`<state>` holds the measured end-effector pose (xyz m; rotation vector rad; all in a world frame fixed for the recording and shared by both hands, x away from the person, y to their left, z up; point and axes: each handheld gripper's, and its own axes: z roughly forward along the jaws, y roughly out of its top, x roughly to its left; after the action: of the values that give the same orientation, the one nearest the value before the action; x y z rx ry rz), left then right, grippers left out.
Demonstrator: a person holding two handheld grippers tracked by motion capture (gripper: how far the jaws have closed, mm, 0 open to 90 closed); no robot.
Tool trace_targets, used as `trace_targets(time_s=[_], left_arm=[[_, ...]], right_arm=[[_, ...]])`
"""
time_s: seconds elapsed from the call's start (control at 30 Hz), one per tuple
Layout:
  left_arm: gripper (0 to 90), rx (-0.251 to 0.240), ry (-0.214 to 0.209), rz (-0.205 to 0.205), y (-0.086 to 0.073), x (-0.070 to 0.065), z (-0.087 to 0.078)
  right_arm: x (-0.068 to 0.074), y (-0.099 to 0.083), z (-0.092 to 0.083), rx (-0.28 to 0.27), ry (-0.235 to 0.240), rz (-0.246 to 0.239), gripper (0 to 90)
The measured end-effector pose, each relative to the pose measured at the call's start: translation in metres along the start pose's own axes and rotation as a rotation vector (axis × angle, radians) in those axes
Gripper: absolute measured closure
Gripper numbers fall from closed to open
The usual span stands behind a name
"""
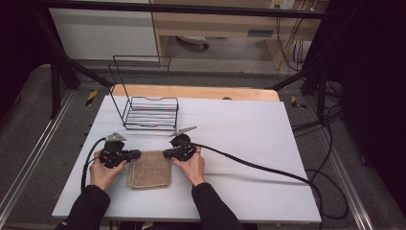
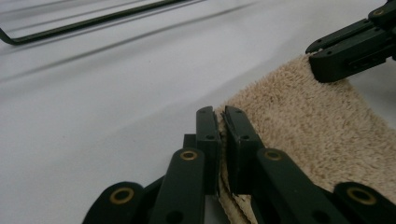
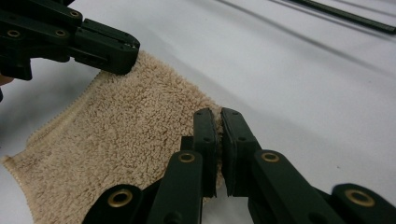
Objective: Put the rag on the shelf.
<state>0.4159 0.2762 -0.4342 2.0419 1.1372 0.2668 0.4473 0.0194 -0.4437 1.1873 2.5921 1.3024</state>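
Observation:
A tan terry towel (image 1: 150,169) lies folded on the white table (image 1: 239,129), near its front edge. My left gripper (image 1: 136,154) is shut on the towel's far left corner (image 2: 222,122); the cloth edge is pinched between its jaws. At the far right corner (image 3: 217,116) my right gripper (image 1: 166,154) is shut on the towel too. Each gripper view shows the other gripper pinching the opposite corner: the right gripper (image 2: 322,65) and the left gripper (image 3: 122,57). The towel (image 2: 317,126) (image 3: 116,140) rests flat on the table between them.
A black wire rack (image 1: 148,103) stands behind the towel, toward the table's back left. The right gripper's black cable (image 1: 268,170) runs across the table to the right edge. Bare table surface lies right of the hands and behind them.

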Motion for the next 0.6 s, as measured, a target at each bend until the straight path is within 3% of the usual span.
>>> trace_targets(time_s=[0.2, 0.6], left_arm=[[84.9, -0.028, -0.006, 0.021, 0.0, -0.004, -0.008], [84.8, -0.091, -0.01, 0.045, 0.001, -0.012, -0.027]], right_arm=[[0.009, -0.003, -0.007, -0.044, -0.024, -0.052, 85.6], [0.021, 0.001, -0.027, -0.11, -0.013, -0.092, 85.8]])
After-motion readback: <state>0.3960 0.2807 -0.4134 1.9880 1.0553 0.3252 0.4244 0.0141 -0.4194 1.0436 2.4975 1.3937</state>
